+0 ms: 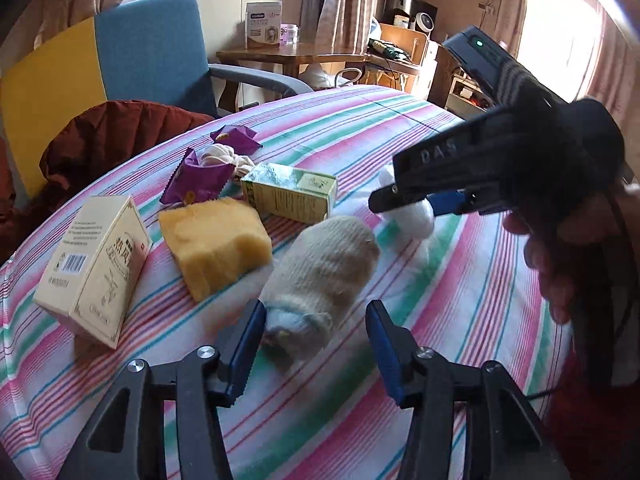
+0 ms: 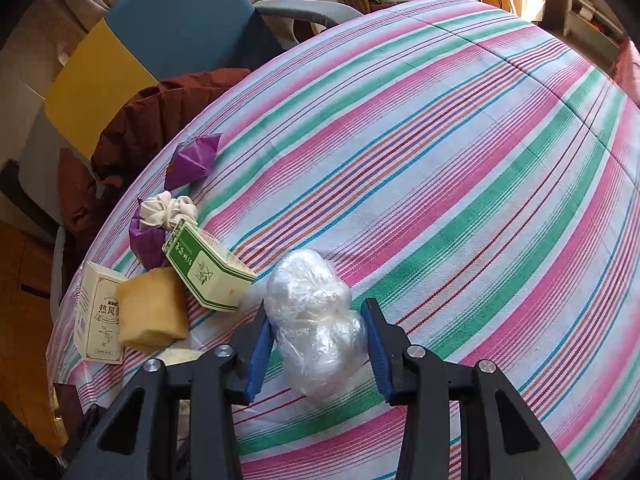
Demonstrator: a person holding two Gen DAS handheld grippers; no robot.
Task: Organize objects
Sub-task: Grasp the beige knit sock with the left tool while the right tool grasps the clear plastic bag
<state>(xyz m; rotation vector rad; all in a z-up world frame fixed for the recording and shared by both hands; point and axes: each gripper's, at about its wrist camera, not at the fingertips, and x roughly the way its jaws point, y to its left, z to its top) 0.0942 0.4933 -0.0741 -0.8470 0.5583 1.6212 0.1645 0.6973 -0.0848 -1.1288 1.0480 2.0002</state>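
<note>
A rolled beige sock (image 1: 320, 272) lies on the striped cloth (image 1: 460, 300). Its near end sits between the pads of my left gripper (image 1: 314, 340), which is open; the left pad is at the sock, the right pad stands apart. My right gripper (image 2: 318, 344) is shut on a white crumpled plastic bundle (image 2: 316, 328), held just above the cloth. In the left wrist view this right gripper (image 1: 404, 210) comes in from the right with the bundle (image 1: 416, 222), just behind the sock.
Left of the sock lie a yellow sponge (image 1: 216, 240), a cream box (image 1: 92, 264), a green box (image 1: 292, 192), two purple packets (image 1: 196, 180) and a knotted white cloth (image 1: 228, 156). A dark red garment (image 1: 120, 136) hangs on a blue and yellow chair (image 1: 152, 48).
</note>
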